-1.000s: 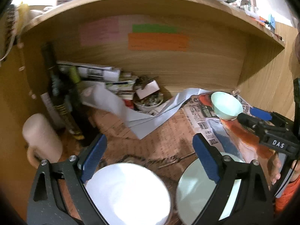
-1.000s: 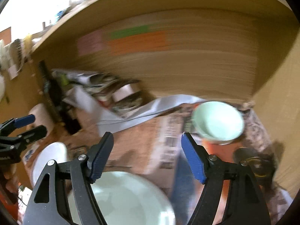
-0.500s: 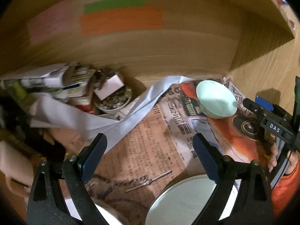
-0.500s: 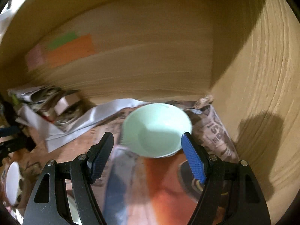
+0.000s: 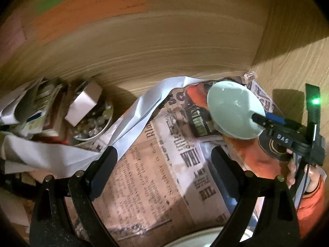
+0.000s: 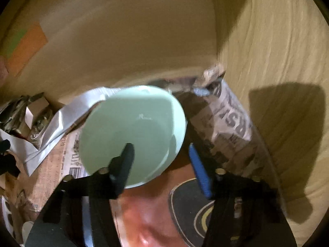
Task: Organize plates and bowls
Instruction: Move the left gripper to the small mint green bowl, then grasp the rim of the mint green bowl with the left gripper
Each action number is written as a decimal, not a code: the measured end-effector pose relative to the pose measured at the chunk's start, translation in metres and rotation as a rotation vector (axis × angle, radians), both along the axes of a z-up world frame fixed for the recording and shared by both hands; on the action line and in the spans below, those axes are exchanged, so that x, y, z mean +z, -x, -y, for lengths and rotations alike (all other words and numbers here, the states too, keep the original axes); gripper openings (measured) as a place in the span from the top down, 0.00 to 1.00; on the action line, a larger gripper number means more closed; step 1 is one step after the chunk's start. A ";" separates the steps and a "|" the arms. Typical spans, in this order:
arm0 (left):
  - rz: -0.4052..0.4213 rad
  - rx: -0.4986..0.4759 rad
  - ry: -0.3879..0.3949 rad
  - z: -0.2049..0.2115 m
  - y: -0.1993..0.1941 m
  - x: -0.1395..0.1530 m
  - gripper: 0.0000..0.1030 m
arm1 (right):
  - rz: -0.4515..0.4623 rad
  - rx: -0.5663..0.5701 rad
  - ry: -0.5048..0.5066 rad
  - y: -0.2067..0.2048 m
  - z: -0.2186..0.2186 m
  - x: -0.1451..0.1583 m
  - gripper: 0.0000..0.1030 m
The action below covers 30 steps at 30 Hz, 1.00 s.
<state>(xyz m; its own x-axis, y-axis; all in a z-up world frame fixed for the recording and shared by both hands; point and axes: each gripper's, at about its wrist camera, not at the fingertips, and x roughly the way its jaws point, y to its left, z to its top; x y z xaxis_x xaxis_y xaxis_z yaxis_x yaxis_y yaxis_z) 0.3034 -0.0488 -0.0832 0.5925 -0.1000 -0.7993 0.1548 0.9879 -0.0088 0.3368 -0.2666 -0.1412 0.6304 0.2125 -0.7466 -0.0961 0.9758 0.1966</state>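
Bowl (image 5: 232,111) on newspaper (image 5: 156,185), cluttered dish (image 5: 92,123) far left

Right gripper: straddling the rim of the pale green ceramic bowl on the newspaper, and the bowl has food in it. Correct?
Not quite: the pale green ceramic bowl is empty, as the right wrist view shows. The rest holds: the right gripper has just been closing with the bowl's rim between its fingers, one inside and one outside, on the newspaper.

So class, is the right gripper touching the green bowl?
Cannot tell. In the right wrist view the right gripper straddles the green bowl rim, jaws just closing, but blur hides any contact.
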 end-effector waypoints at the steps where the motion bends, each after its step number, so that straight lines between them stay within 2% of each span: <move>1: -0.004 -0.005 0.001 0.002 -0.003 -0.001 0.09 | -0.016 0.005 -0.012 -0.002 0.001 -0.004 0.60; 2: -0.010 -0.012 0.002 0.004 -0.006 -0.002 0.09 | -0.036 0.019 -0.037 -0.003 0.002 -0.008 0.70; 3: -0.017 -0.021 0.008 0.006 -0.009 -0.004 0.09 | -0.056 0.027 -0.048 -0.003 0.002 -0.012 0.72; 8: -0.031 -0.052 0.020 0.015 -0.023 -0.009 0.11 | -0.036 0.052 -0.034 0.006 0.001 -0.009 0.72; 14: -0.033 -0.091 -0.015 0.034 -0.035 -0.013 0.14 | -0.036 0.128 -0.028 0.009 -0.012 -0.010 0.73; 18: -0.067 -0.088 -0.039 0.038 -0.044 -0.023 0.15 | -0.035 0.200 -0.013 0.015 -0.026 -0.010 0.73; 20: -0.090 -0.075 -0.040 0.036 -0.049 -0.029 0.25 | -0.035 0.243 -0.007 0.020 -0.033 -0.009 0.73; 24: -0.184 -0.060 -0.027 0.030 -0.060 -0.046 0.36 | -0.037 0.302 -0.013 0.020 -0.041 -0.010 0.73; 26: -0.210 -0.058 -0.030 0.030 -0.062 -0.052 0.50 | -0.036 0.311 -0.013 0.019 -0.043 -0.010 0.74; 29: -0.242 -0.073 -0.034 0.031 -0.063 -0.060 0.67 | -0.033 0.315 -0.015 0.019 -0.046 -0.010 0.74; 30: -0.249 -0.076 -0.034 0.032 -0.063 -0.062 0.70 | -0.033 0.314 -0.015 0.019 -0.043 -0.010 0.74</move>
<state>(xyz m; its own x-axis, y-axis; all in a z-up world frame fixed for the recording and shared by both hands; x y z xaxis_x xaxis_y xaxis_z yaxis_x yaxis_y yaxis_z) 0.3663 -0.0807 -0.1454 0.3687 -0.1073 -0.9233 0.2254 0.9740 -0.0232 0.3174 -0.2234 -0.1512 0.5081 0.4041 -0.7606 -0.3854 0.8964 0.2188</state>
